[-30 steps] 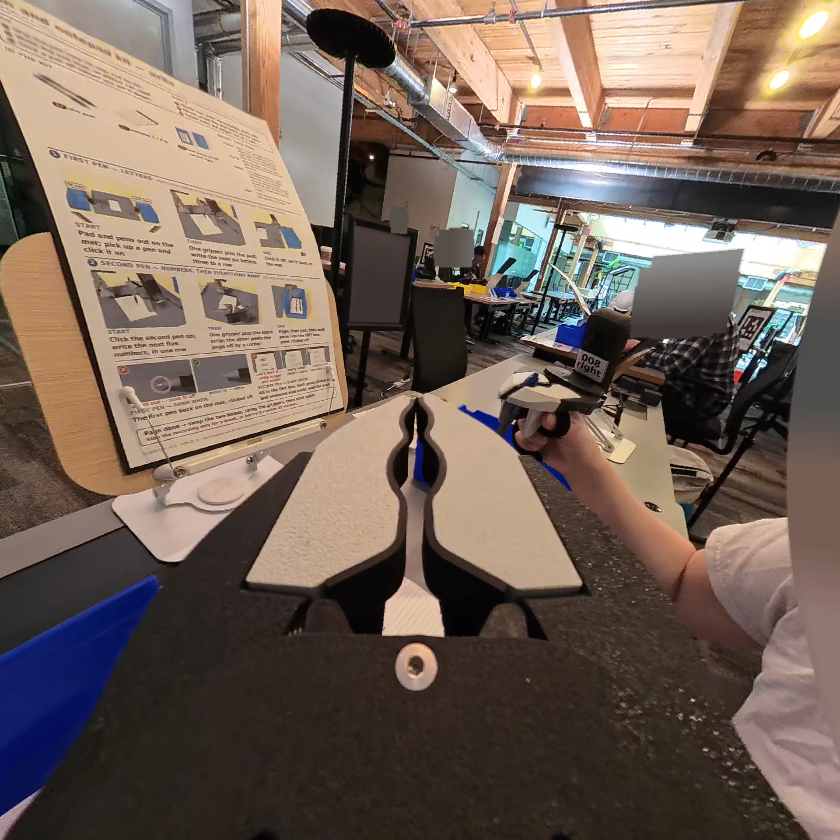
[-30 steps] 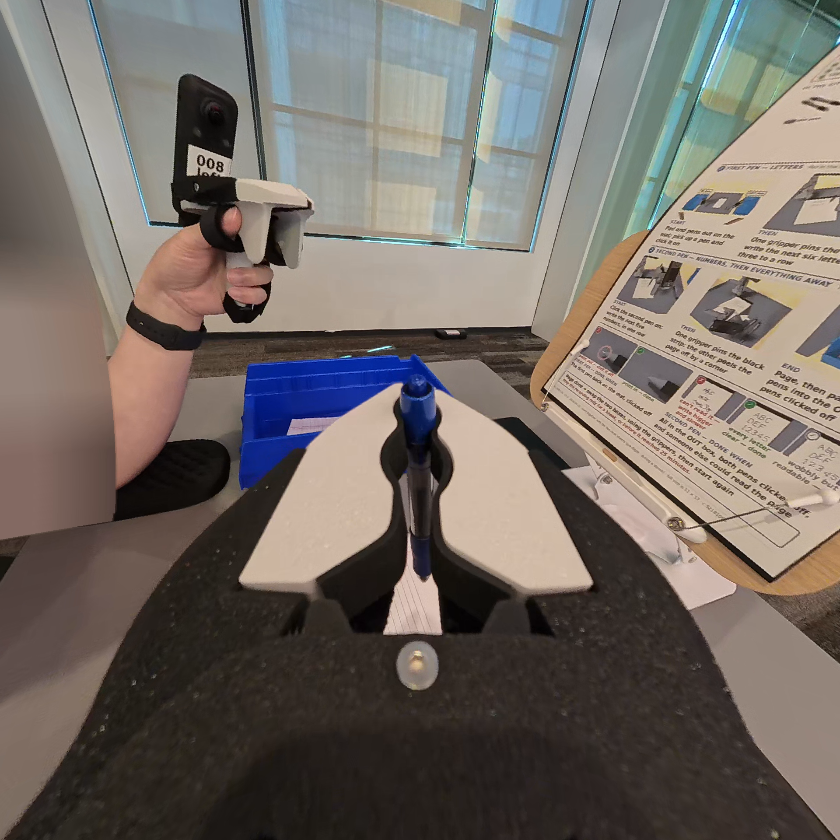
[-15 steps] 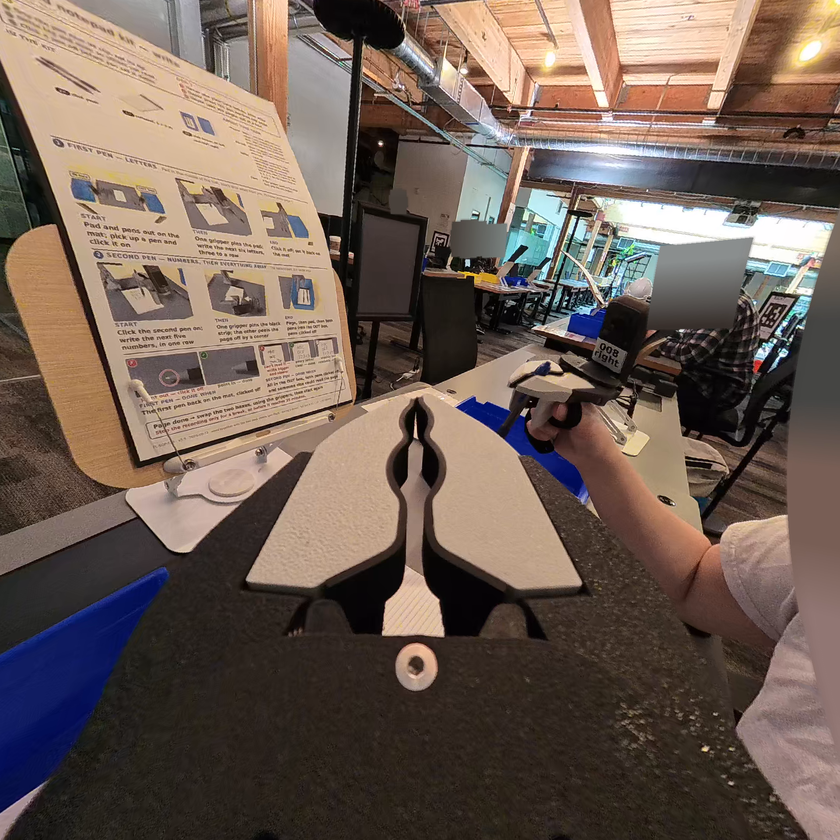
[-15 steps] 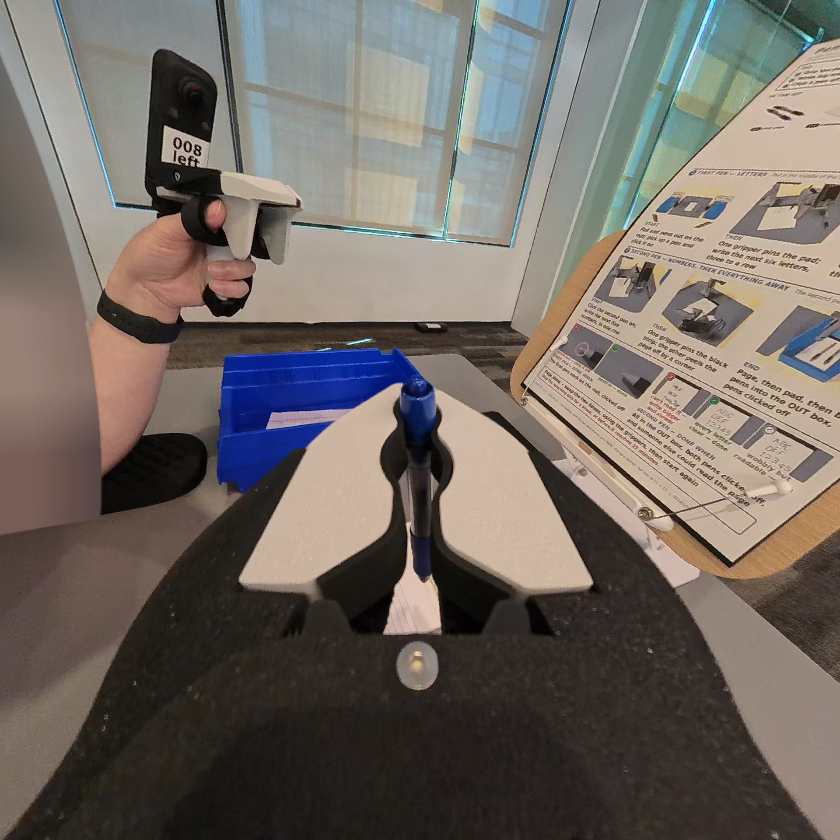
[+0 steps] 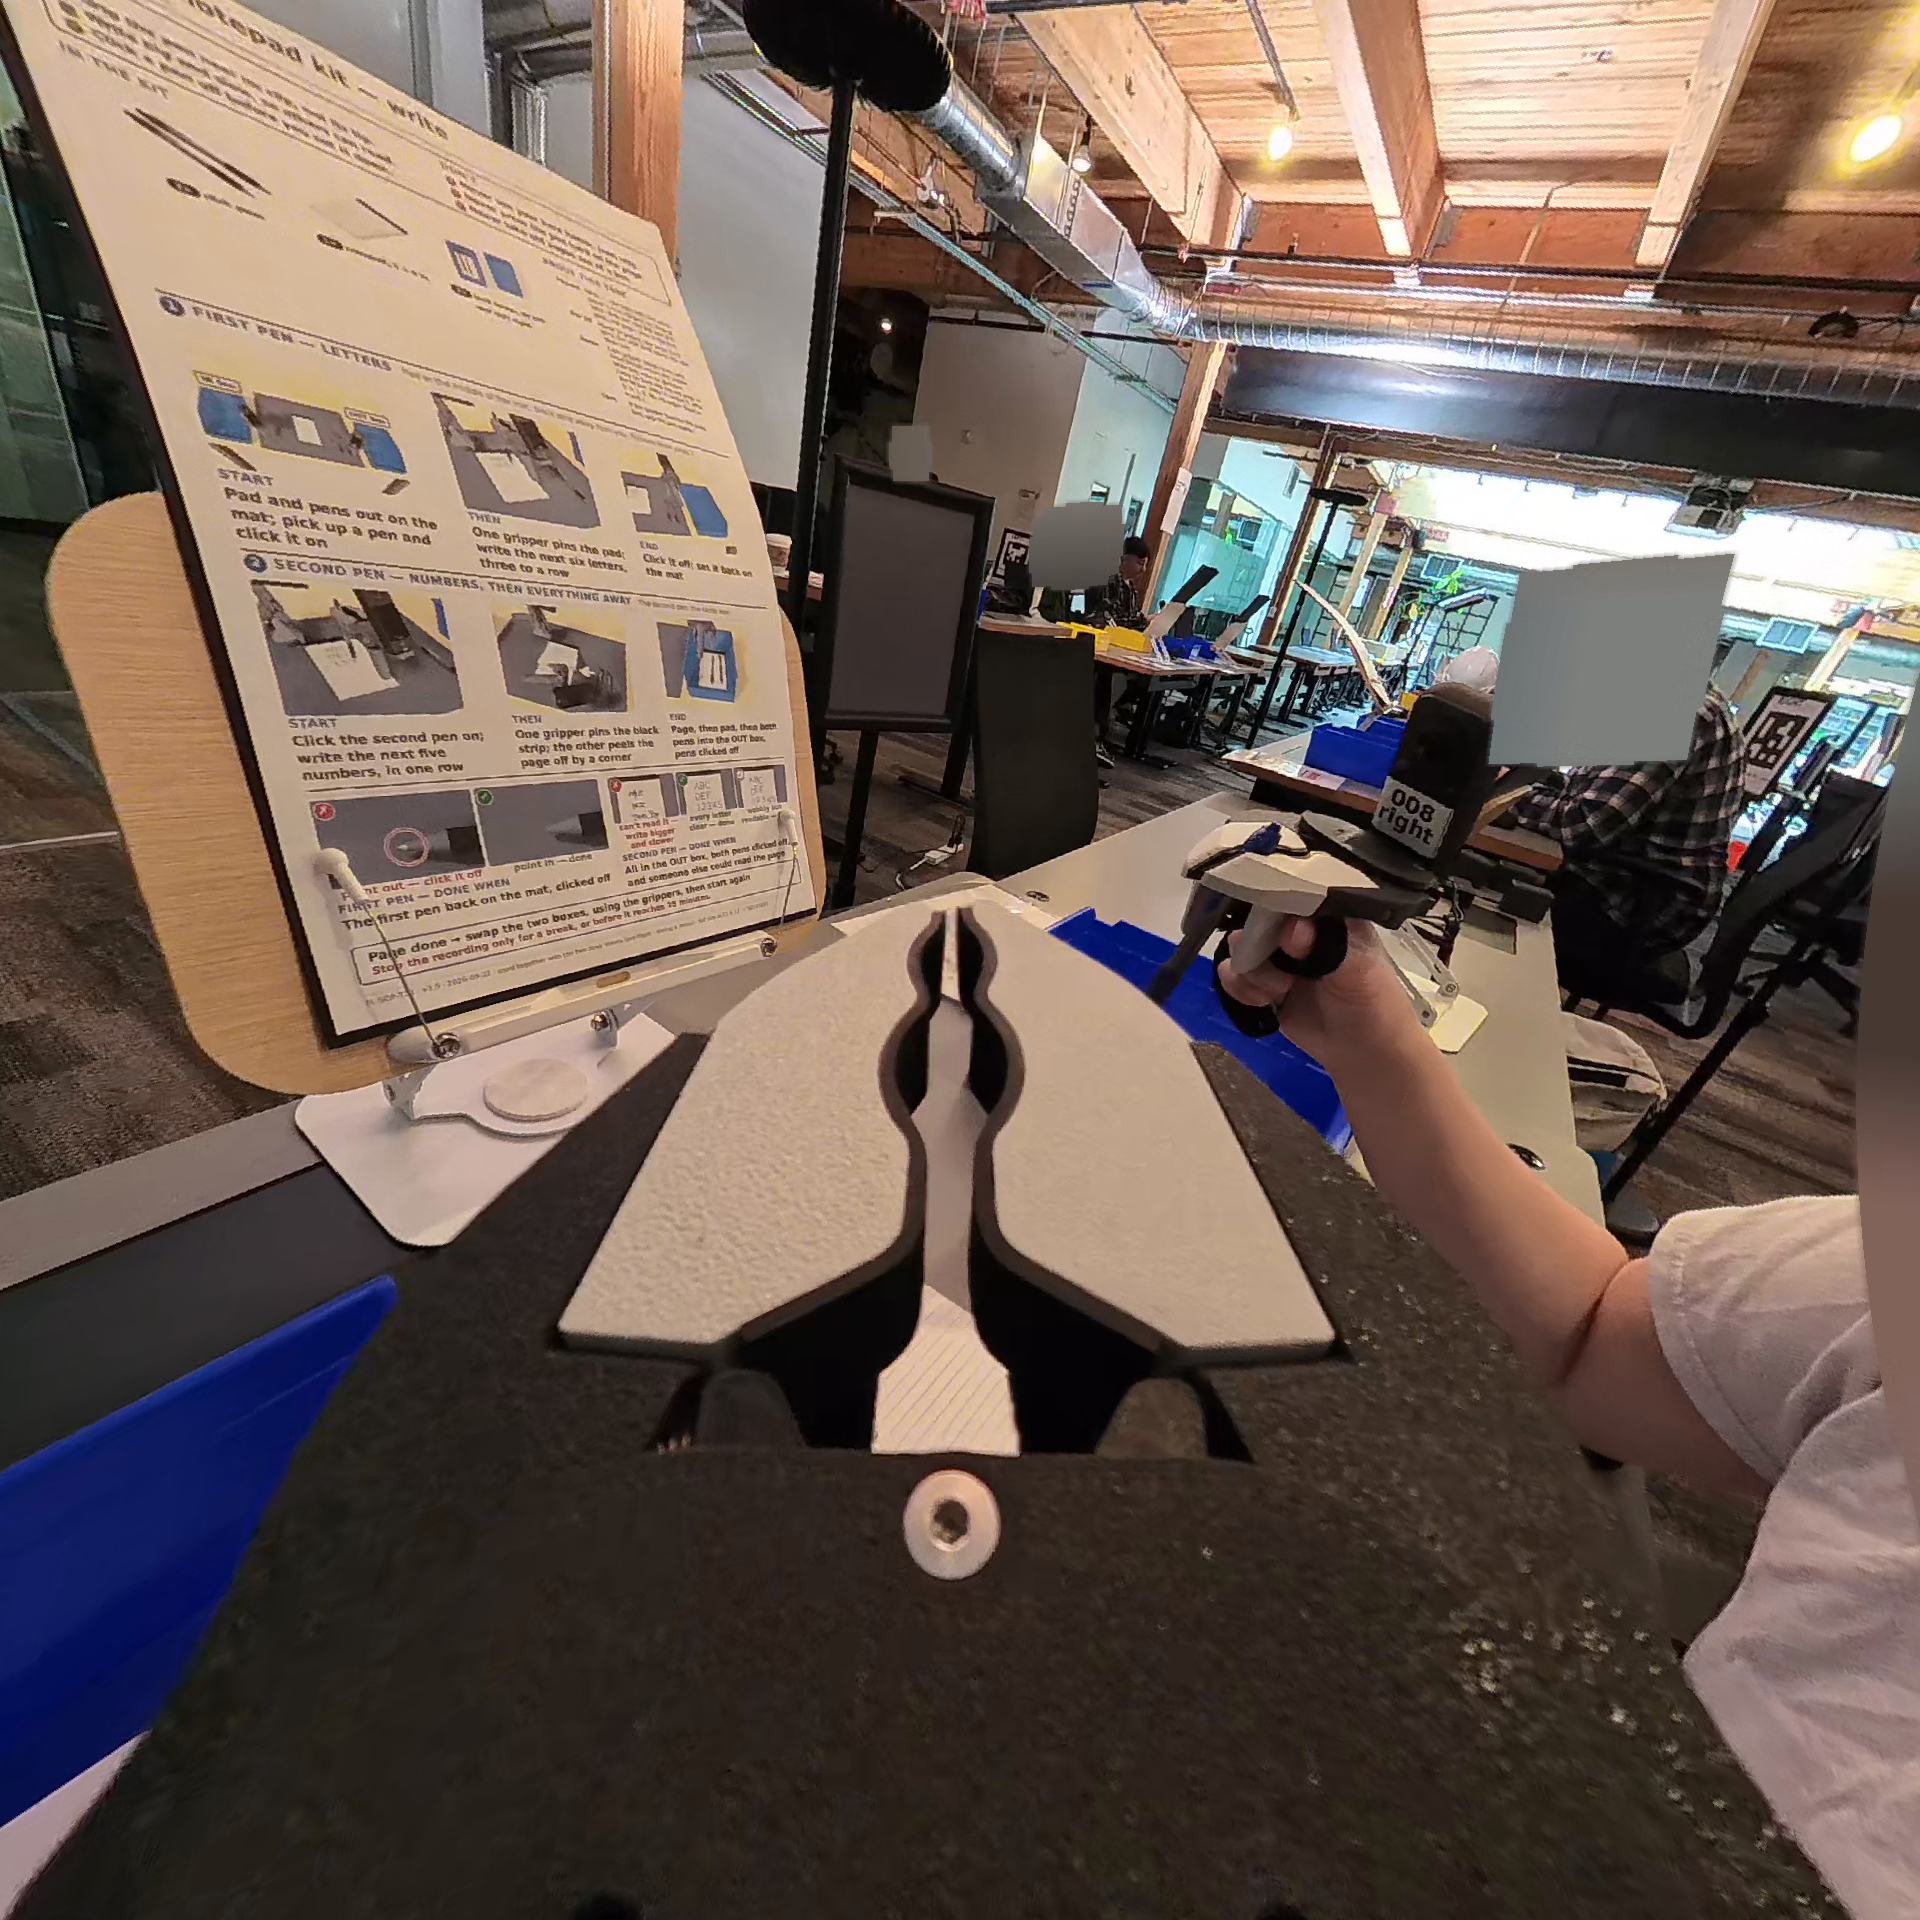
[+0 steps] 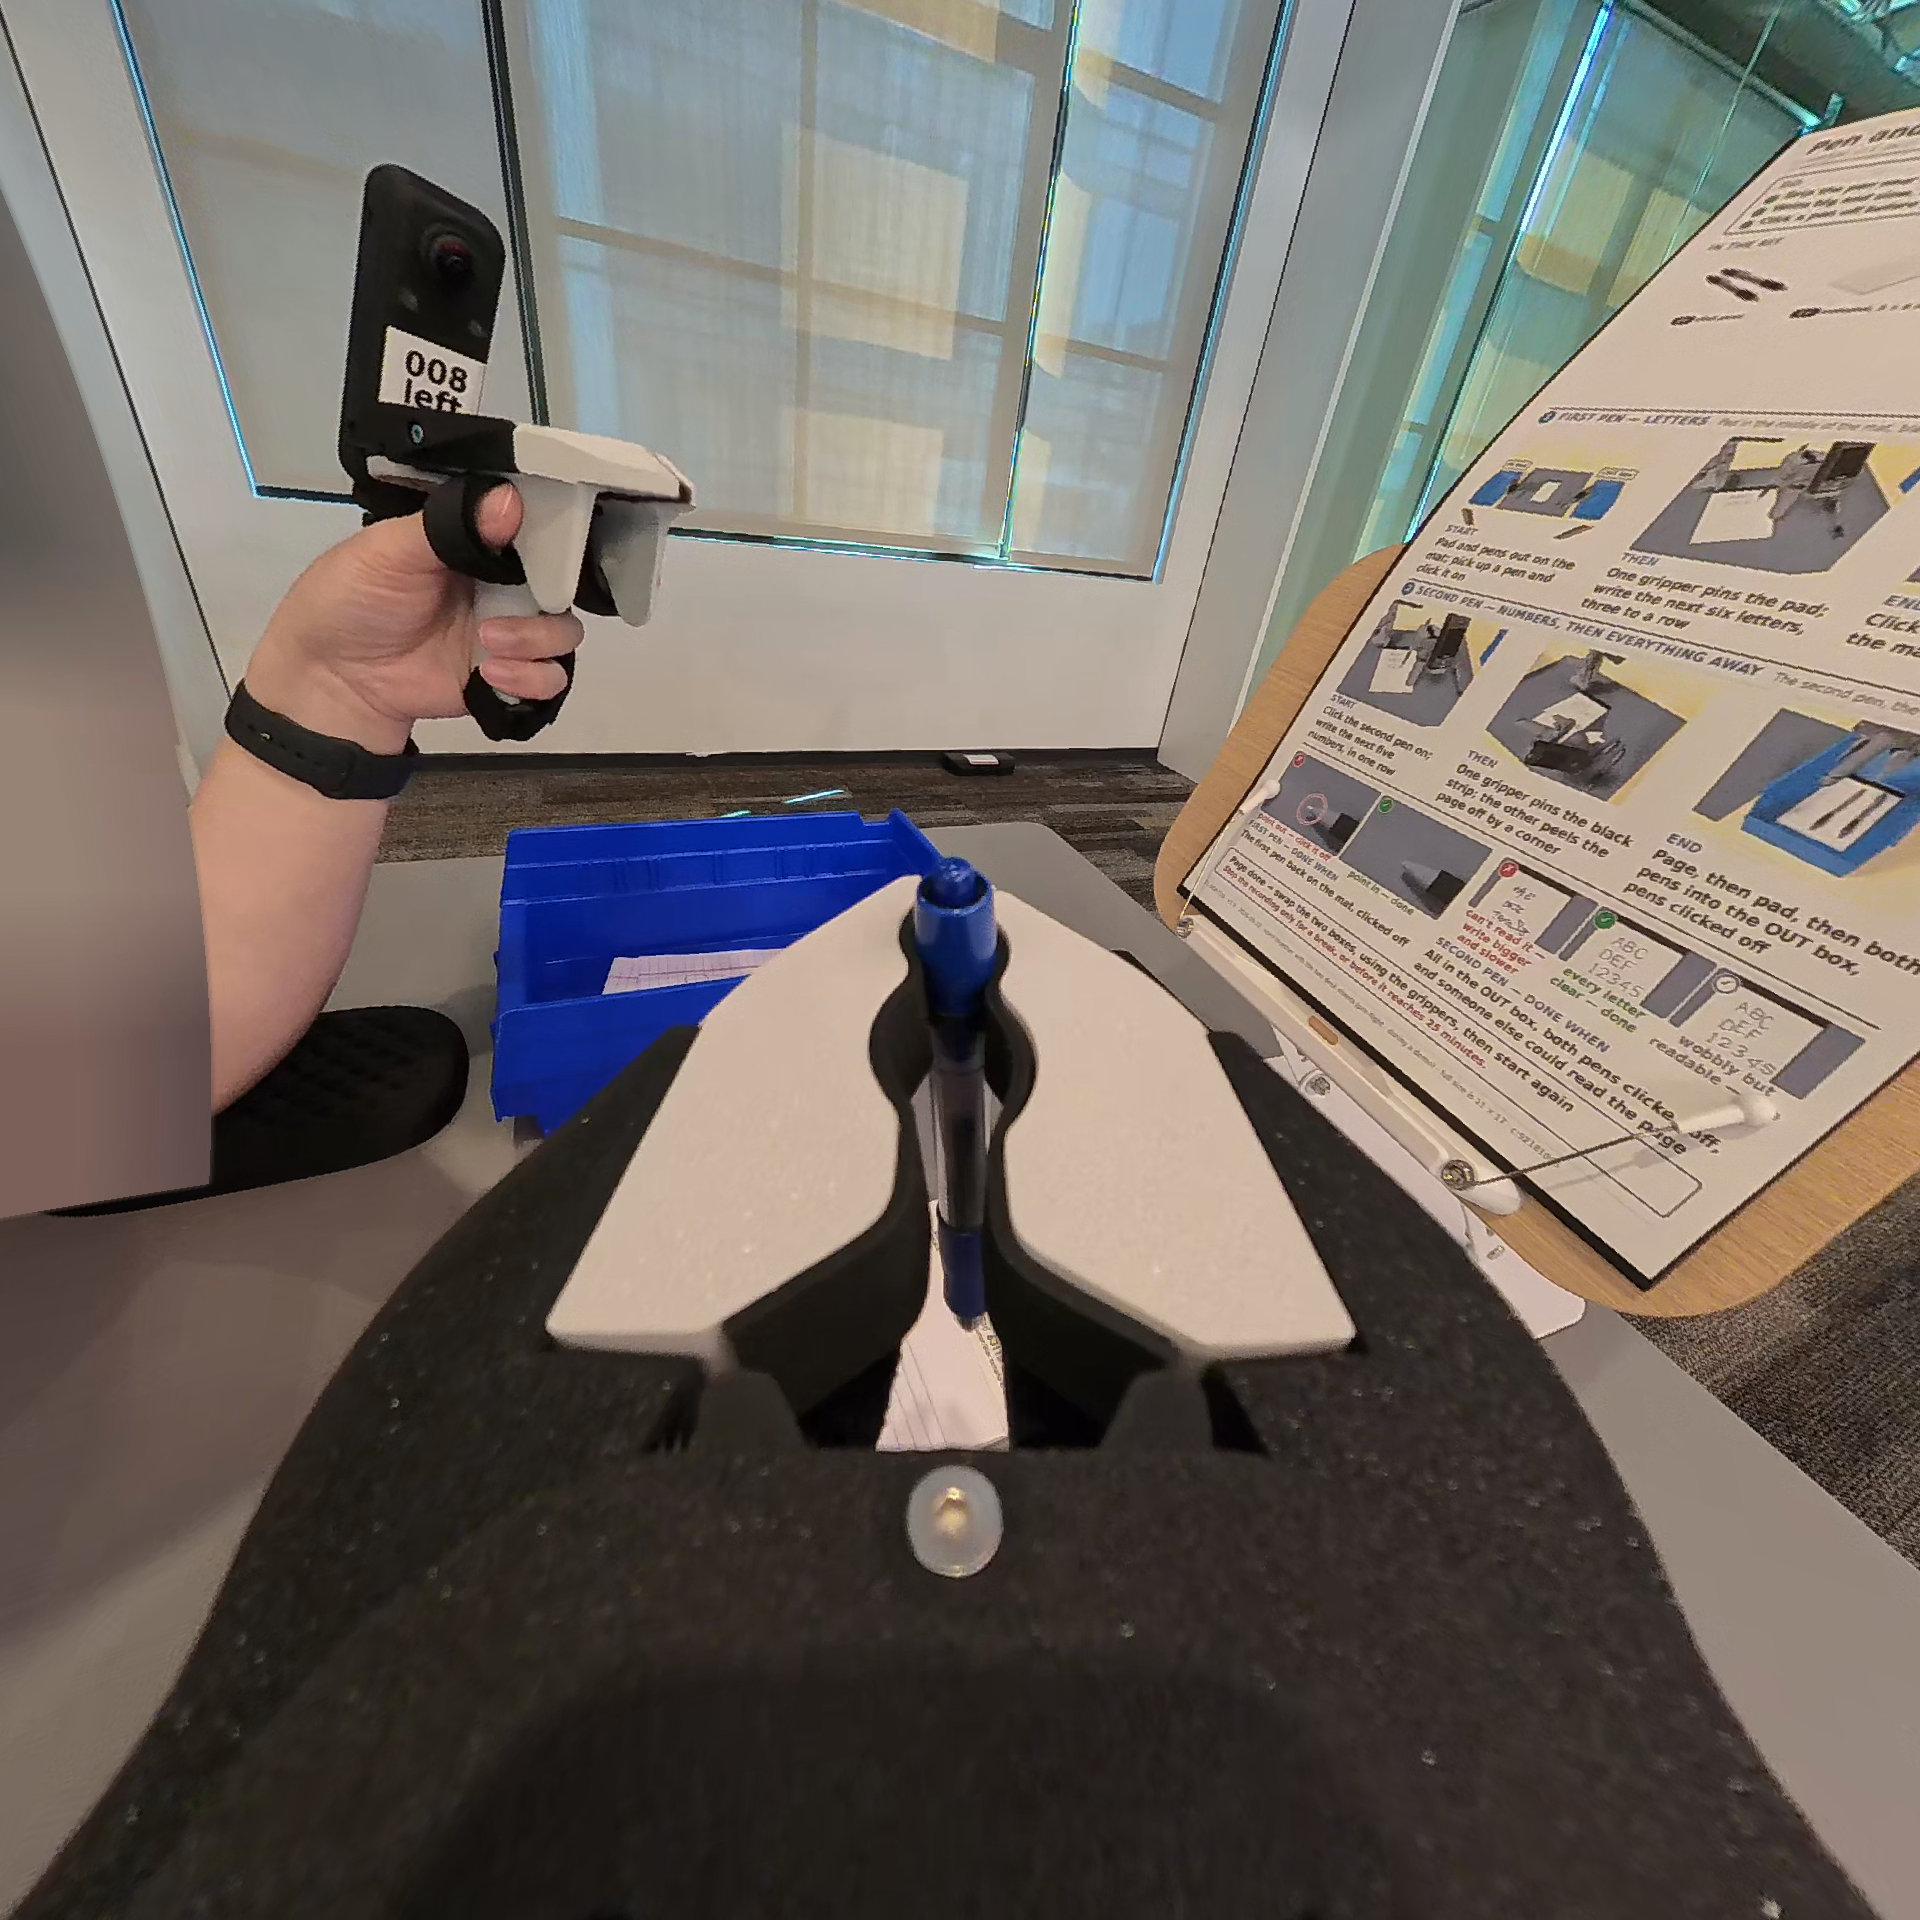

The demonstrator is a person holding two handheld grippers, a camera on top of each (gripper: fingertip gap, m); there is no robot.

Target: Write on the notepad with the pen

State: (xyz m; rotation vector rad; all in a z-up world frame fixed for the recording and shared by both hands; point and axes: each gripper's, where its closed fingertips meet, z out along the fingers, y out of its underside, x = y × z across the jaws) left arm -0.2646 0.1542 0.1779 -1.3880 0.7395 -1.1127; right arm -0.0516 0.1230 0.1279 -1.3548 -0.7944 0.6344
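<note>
The right gripper (image 6: 951,1049) pinches the pen (image 6: 954,1039) by its barrel, tip pointing down over the notepad (image 6: 951,1392) on the desk (image 6: 156,1403). The left gripper (image 5: 956,1023) is raised, its fingers pressed together on nothing. The pen looks light, stiff and slick, so a firm hold near the tip should steady it.

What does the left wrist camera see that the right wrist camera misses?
Only the left view: an open workspace with desks and a seated person, plus the right gripper from outside. Only the right view: windows, the left gripper held up, paper in the bin. Both: the instruction board, lined notepad, pen.
</note>
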